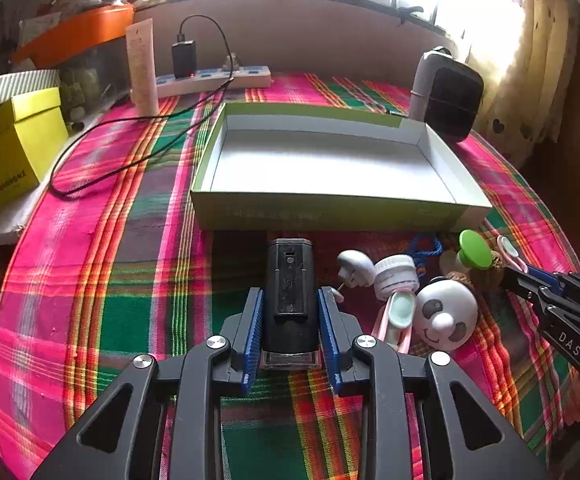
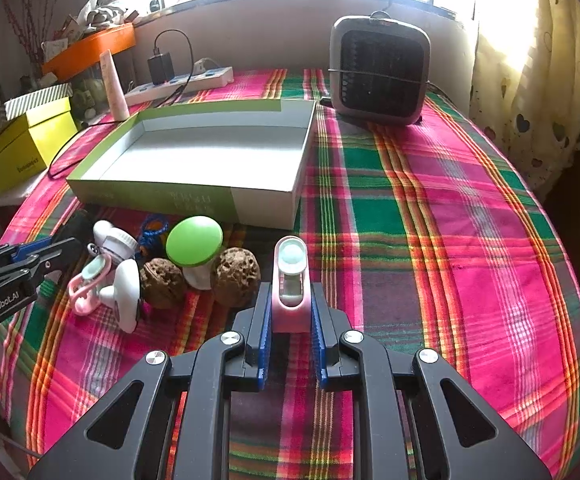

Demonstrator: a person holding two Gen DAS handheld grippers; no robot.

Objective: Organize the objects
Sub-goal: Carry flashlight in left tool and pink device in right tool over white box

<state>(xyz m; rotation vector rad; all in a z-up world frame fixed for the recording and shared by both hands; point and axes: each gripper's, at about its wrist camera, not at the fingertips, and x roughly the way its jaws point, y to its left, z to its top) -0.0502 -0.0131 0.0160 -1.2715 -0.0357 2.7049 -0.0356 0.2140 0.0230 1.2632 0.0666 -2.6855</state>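
L gripper: blue-padded fingers clamped on 1 black block, low centre of left wrist view, block pointing up-frame toward the box.
R gripper: blue pads clamped on 1 pink clip-like tool w/ a mint roller, low centre of right wrist view, just right of the pile.
Pile: sits on the cloth just in front of the box's near wall; mid-right in left view, mid-left in right view.
Walnuts: 2, brown and pitted, one on each side of the mushroom stem.
Mushroom toys: 1 green-capped, upright; 1 grey-capped lying over, seen in left view only.
Panda ball: 1, white w/ black patches.
Pink tools on cloth: 1 more, same kind as the held one, so 2 pink total.
White round brush head: 1, touching the grey cap.
Blue cord: 1, partly hidden behind the toys.
Box: 1 shallow green-sided tray box, white inside, centre of table.
Table: plaid pink/green cloth.
Far edge: 1 small fan/heater upper right; 1 power strip w/ 1 black charger; 1 pale tube upright.
Upper left: 1 yellow box, 1 orange-lidded bin.
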